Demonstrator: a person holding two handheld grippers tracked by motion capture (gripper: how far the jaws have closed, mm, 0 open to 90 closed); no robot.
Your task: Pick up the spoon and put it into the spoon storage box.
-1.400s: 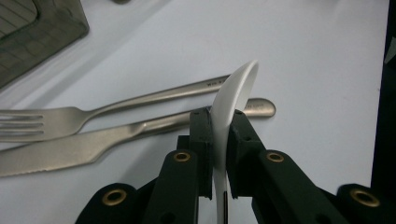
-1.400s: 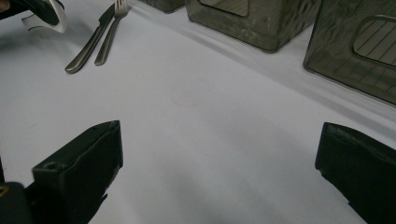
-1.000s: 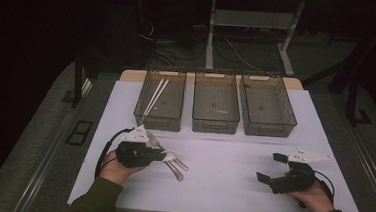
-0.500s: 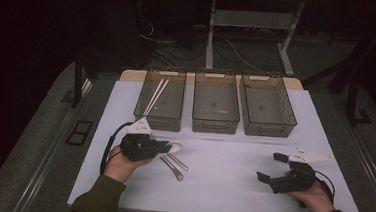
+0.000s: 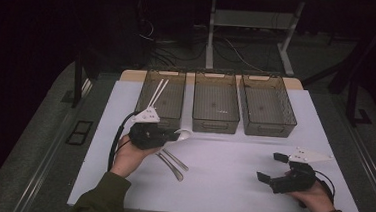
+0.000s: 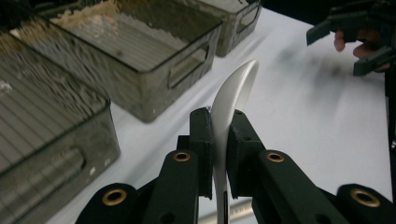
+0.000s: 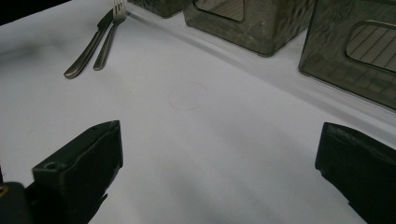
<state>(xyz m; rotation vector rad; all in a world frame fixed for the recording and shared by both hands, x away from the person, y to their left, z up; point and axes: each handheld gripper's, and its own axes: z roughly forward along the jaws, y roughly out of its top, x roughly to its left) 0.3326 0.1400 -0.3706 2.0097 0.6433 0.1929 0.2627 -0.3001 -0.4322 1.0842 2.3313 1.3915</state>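
Currently | left gripper (image 5: 171,136) is held left of centre in the high view, jaws clamped on white spoon (image 6: 232,100), just before left bin (image 5: 160,99) | right gripper (image 5: 274,167) is rested lower right, jaws spread, nothing between | bare tabletop (image 5: 232,164) is seen between hands; fork (image 7: 108,39) and knife (image 7: 88,46) are lain below the spoon.

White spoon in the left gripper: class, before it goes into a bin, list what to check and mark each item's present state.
1. Left gripper jaws clamp the white plastic spoon: ok.
2. Spoon lifted off the white table: ok.
3. Three dark mesh bins stand upright, tops open: ok.
4. Which bin takes spoons: cannot tell; the left bin holds white sticks.
5. Right gripper open, off to the side: ok.
6. Metal fork and knife lie apart from the bins: ok.
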